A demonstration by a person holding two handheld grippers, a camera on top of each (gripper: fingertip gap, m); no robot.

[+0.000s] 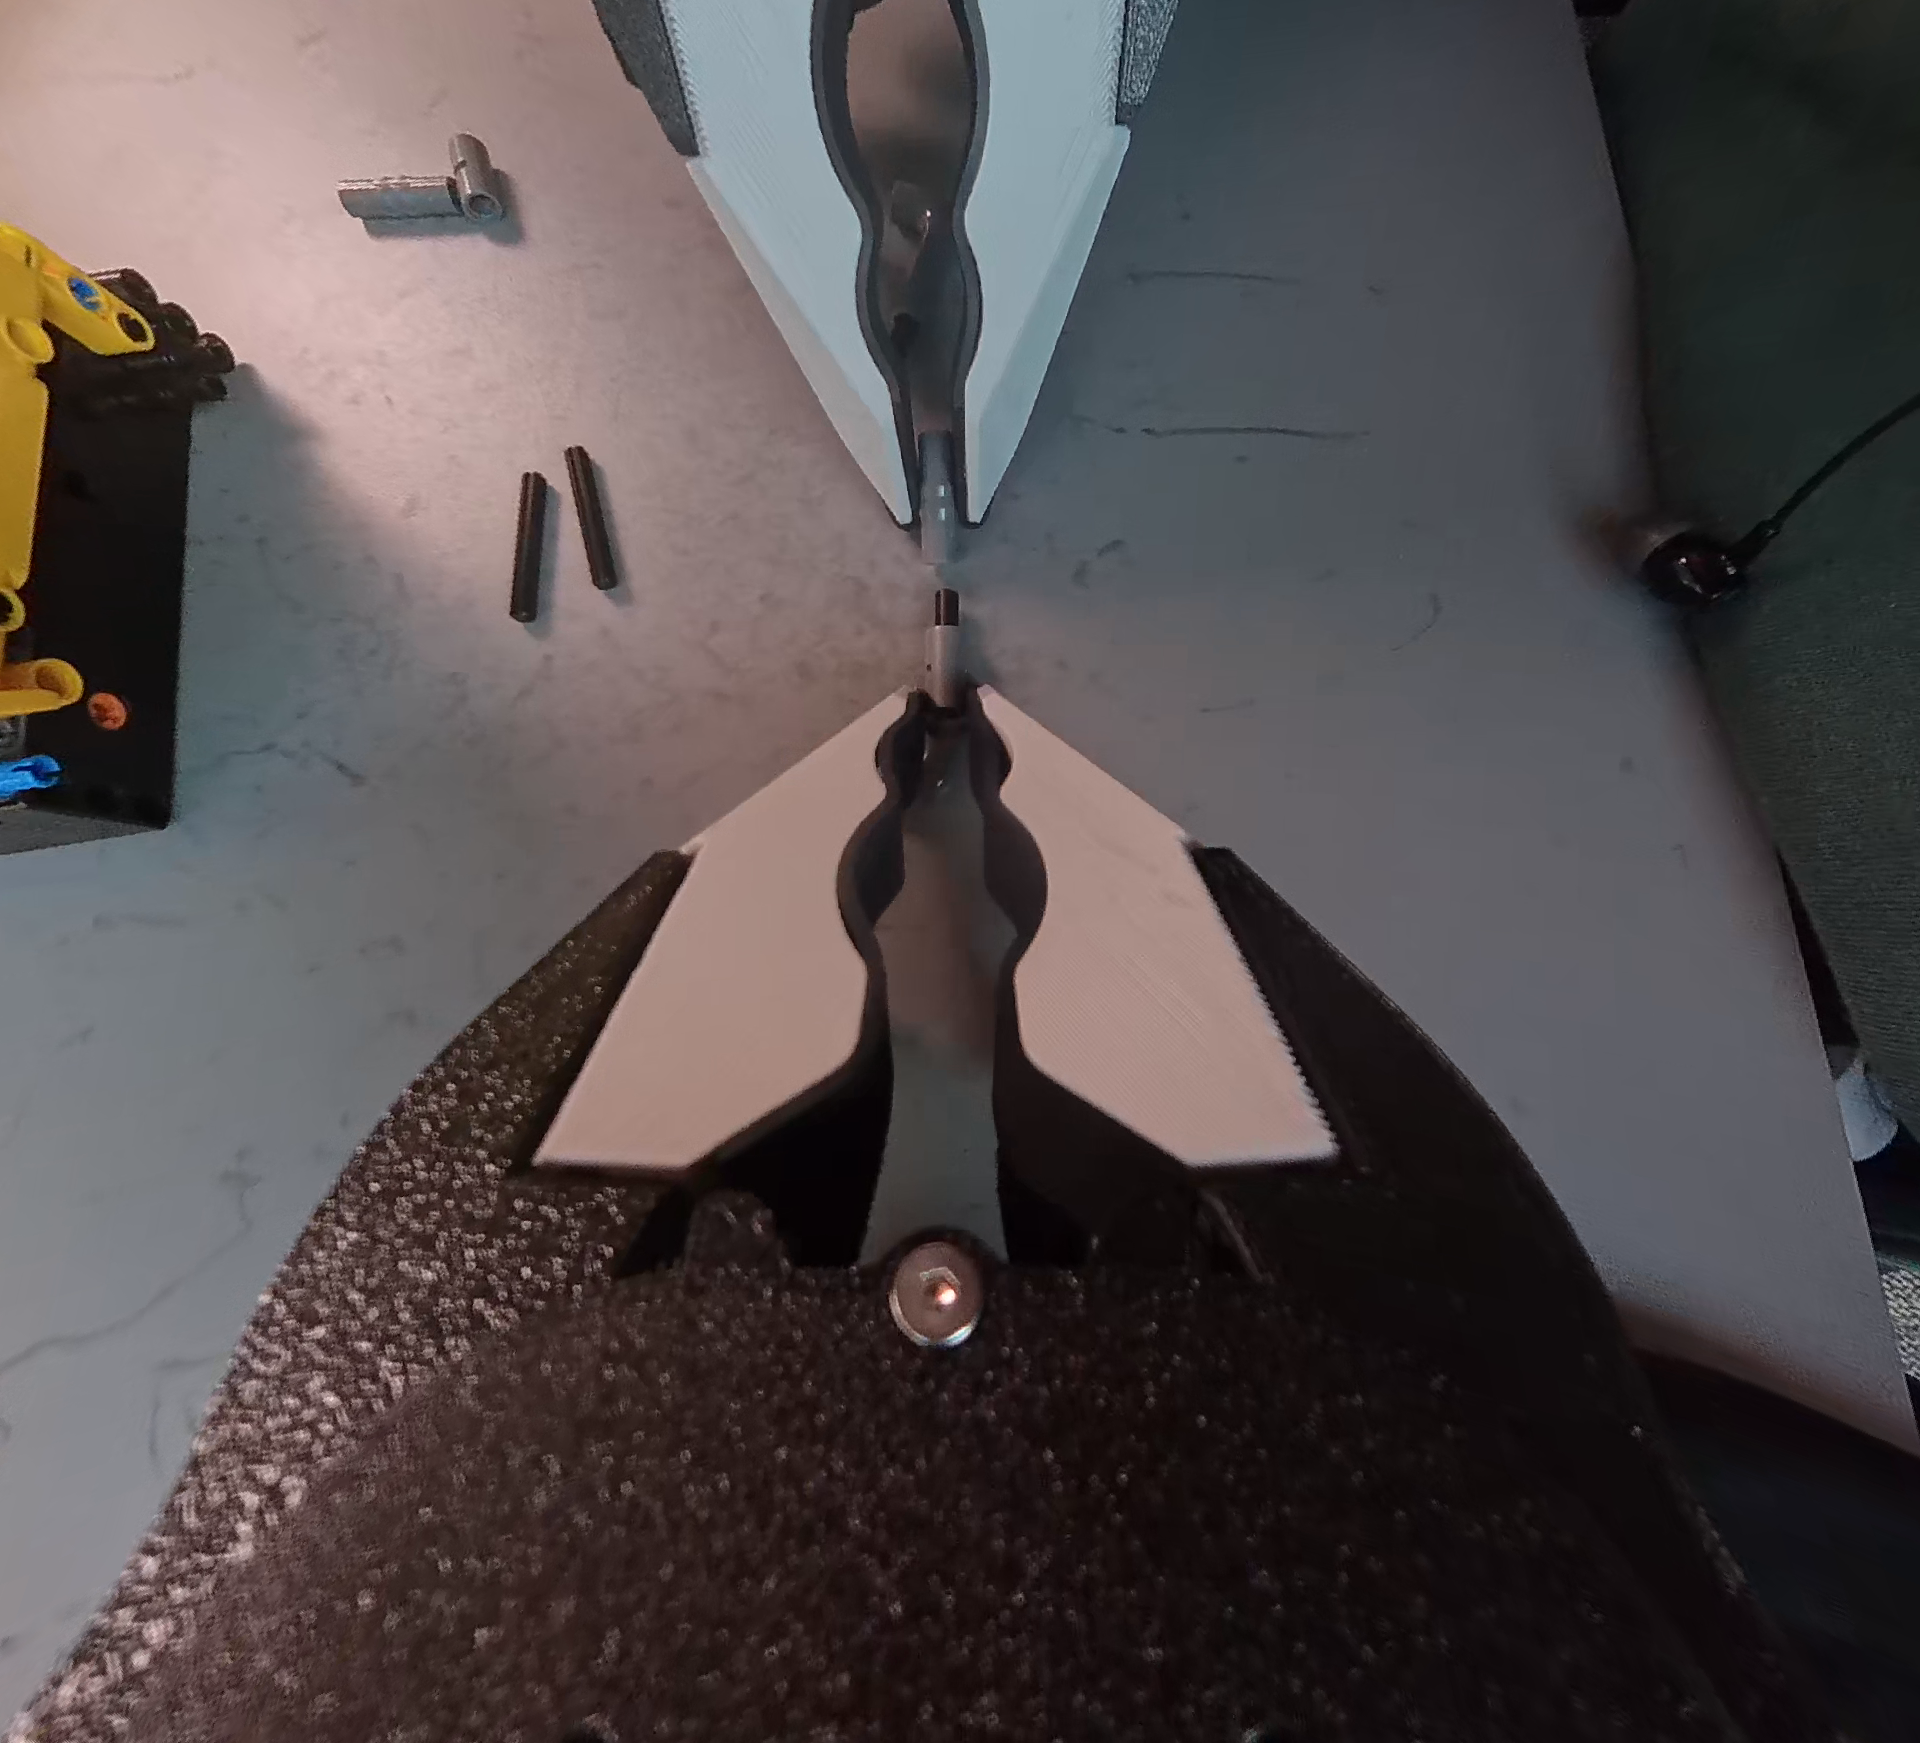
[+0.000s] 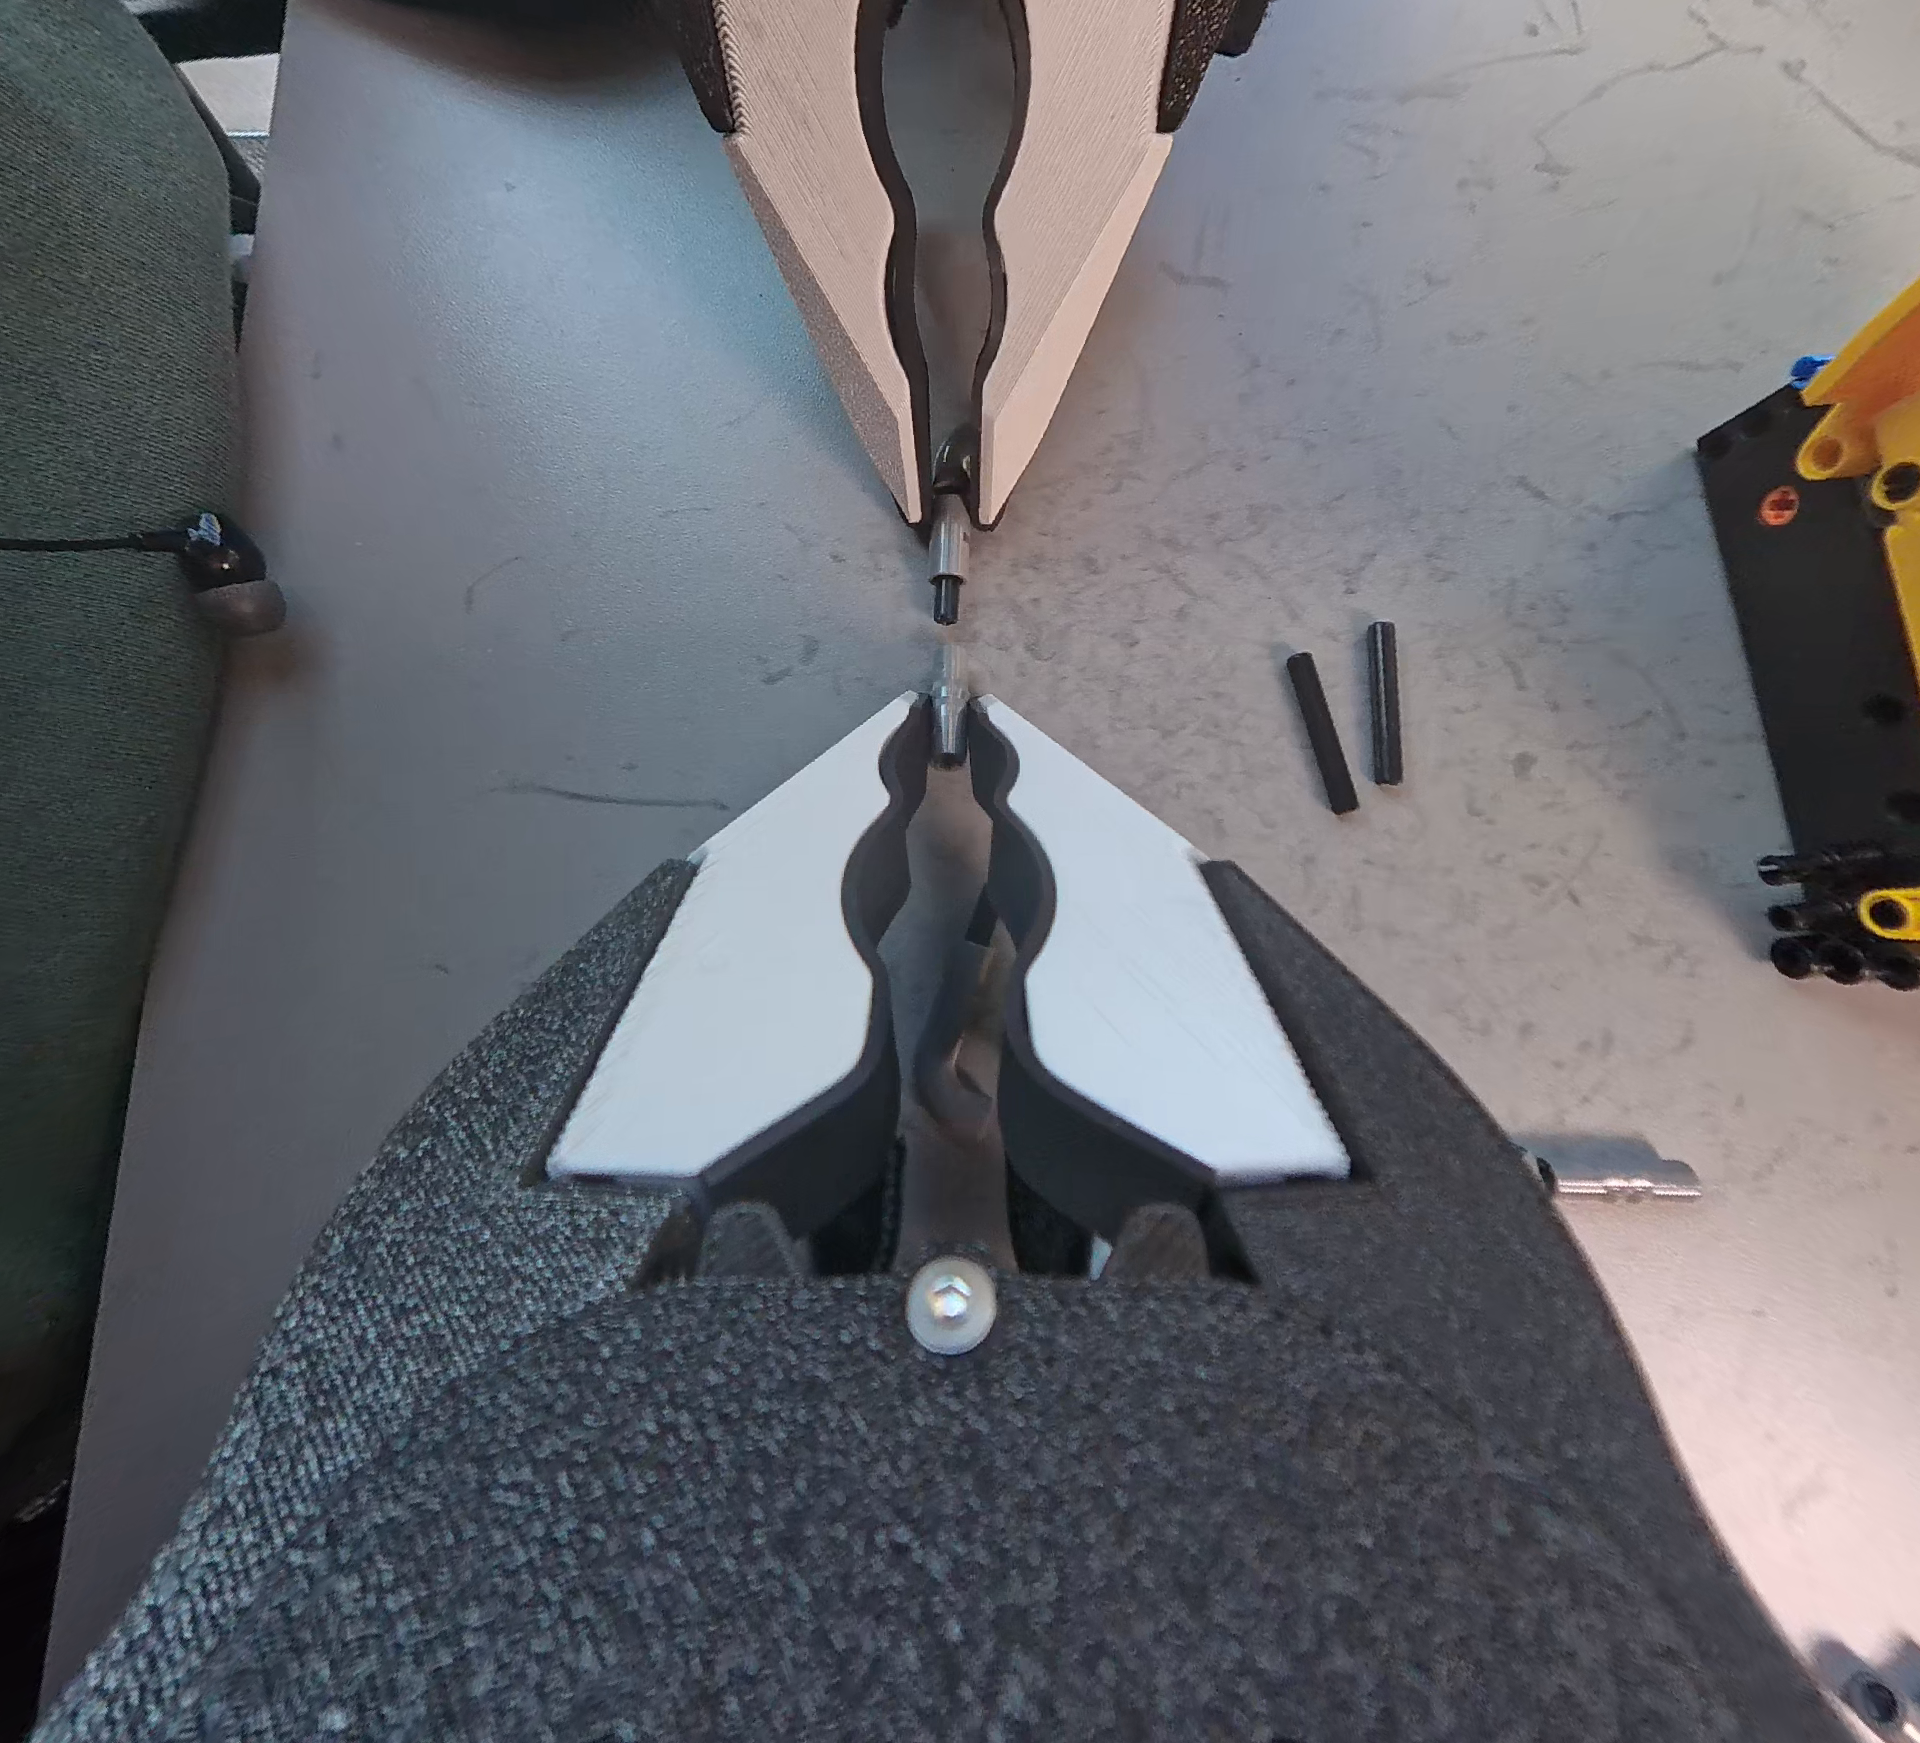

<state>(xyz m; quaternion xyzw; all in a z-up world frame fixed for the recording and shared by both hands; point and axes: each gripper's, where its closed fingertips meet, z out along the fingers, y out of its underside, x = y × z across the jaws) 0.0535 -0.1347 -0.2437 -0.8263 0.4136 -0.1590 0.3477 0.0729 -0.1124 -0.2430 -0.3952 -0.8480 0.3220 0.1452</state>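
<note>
Pinched at the left tool [image 1: 943, 694] tips, a grey sleeve with a black axle [image 1: 943, 639] faces the grey connector [image 2: 948, 706] clamped in the right tool [image 2: 948, 704], held tip-to-tip above the table [image 1: 1299, 550] as if for alignment.

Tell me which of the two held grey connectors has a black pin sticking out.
The grey connector in the left gripper; a black pin protrudes from its tip. The right gripper holds a plain grey sleeve.
</note>
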